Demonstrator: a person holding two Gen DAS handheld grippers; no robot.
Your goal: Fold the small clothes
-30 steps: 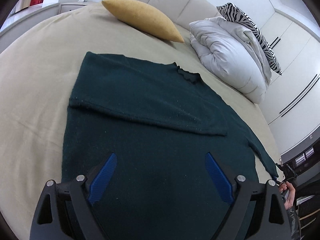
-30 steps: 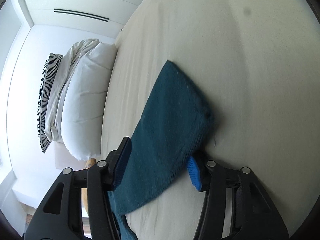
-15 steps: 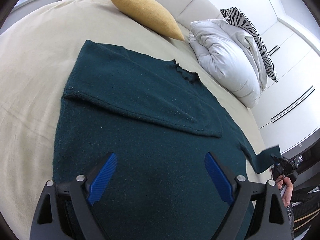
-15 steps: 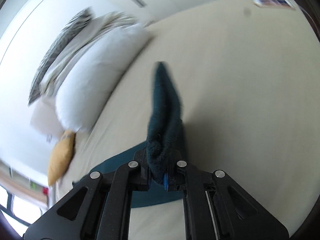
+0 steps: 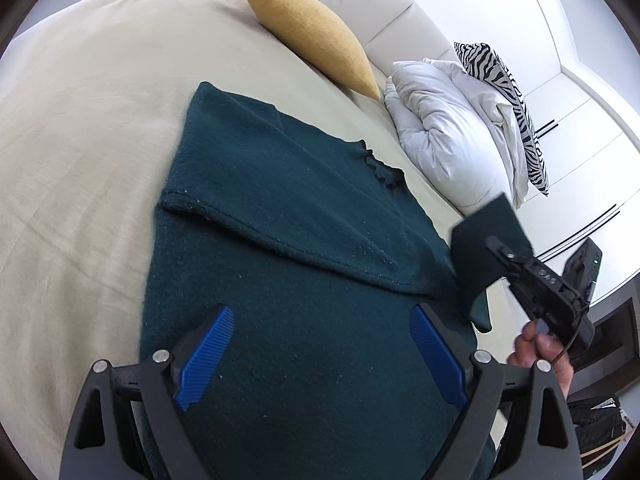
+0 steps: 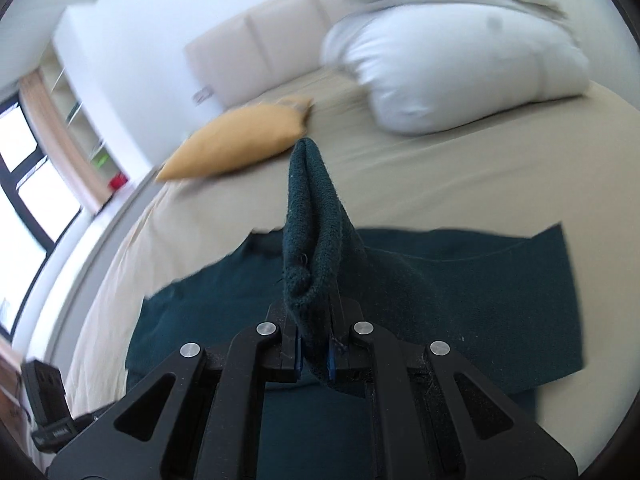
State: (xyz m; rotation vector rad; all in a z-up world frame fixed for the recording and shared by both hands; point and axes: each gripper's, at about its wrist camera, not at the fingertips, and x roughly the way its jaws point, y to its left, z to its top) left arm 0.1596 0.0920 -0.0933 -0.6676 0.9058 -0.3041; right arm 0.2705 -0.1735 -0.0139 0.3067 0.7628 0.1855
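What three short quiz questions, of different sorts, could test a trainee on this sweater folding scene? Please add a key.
1. True or false: the left claw is shut on the green sweater.
2. What does the right claw hold? A) yellow pillow B) sweater sleeve C) white duvet
3. Fill in: the other sleeve lies folded ____ the sweater's body.

Key: 1 false, it hovers open above the body. 2 B, the sleeve is lifted off the bed. 3 across.

Bright daylight, heavy fisheye bending

Right wrist view smears the mustard-yellow fabric cushion [image 6: 240,142] and puffy white duvet [image 6: 460,68]; left wrist view stays crisp.
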